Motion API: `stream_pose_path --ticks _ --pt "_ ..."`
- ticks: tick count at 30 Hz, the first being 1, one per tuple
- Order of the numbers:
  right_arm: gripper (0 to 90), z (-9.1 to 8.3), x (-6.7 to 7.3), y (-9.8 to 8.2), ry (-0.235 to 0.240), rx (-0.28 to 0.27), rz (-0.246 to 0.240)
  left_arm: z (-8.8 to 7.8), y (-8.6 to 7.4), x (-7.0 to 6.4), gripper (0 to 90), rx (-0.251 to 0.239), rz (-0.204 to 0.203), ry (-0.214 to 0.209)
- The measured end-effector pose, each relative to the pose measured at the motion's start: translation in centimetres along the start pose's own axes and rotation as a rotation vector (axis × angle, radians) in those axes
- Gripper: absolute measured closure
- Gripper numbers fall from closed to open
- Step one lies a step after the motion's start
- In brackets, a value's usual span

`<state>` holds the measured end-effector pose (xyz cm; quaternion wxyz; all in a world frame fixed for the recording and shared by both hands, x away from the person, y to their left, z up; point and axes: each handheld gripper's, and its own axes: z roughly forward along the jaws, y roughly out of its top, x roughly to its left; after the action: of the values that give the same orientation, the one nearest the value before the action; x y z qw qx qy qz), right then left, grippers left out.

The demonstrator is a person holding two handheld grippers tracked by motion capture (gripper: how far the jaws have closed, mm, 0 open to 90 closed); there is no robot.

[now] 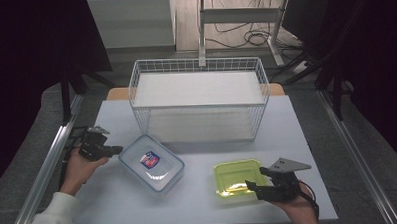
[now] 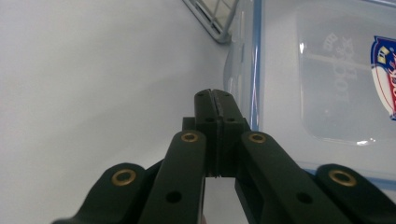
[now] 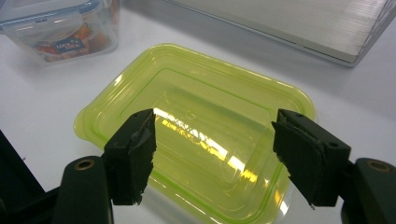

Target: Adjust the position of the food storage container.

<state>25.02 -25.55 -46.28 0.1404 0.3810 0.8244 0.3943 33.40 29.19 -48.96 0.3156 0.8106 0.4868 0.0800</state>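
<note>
High view: your left gripper (image 1: 113,150) clenched, empty, tips at left edge of lidded clear box (image 1: 151,162) near table (image 1: 114,205) centre-left; your right gripper (image 1: 254,186) released, hovering over near right side of green tray (image 1: 234,178). Wire basket (image 1: 198,99) far behind.

Left gripper view: closed jaws just beside box lid edge (image 2: 254,70); push risks sliding box.

Right gripper view: jaws wide over tray (image 3: 205,135); thin glossy rim may slip or flex when pinched.

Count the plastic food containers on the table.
2: a clear lidded container with a blue rim left of centre, and an open yellow-green container at front right. None seem hidden.
</note>
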Motion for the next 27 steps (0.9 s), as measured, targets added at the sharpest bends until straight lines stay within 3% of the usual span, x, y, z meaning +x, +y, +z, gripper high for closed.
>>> stream_pose_path --ticks 5,7,14,17,22,27 --pt "30.0 0.0 -0.1 0.0 0.001 0.001 0.002 -0.2 -0.3 -1.0 90.0 0.015 0.043 -0.007" --pt "30.0 -0.1 -0.1 0.0 0.000 -0.003 0.002 -0.5 -1.0 -1.8 90.0 -0.002 0.050 -0.043" --pt "30.0 -0.2 0.1 0.2 0.004 -0.005 0.004 -2.0 -3.2 -2.8 90.0 -0.042 0.023 -0.073" --pt "30.0 -0.1 0.1 0.2 0.003 -0.007 0.001 -1.9 -3.9 -2.6 90.0 -0.043 0.004 -0.082" --pt "30.0 0.0 0.2 0.3 0.006 -0.002 0.000 -0.9 -3.6 -2.3 90.0 -0.023 0.001 -0.089" --pt "30.0 0.1 0.2 0.3 0.006 -0.001 0.000 -0.3 -3.0 -2.2 90.0 -0.013 0.037 -0.115"
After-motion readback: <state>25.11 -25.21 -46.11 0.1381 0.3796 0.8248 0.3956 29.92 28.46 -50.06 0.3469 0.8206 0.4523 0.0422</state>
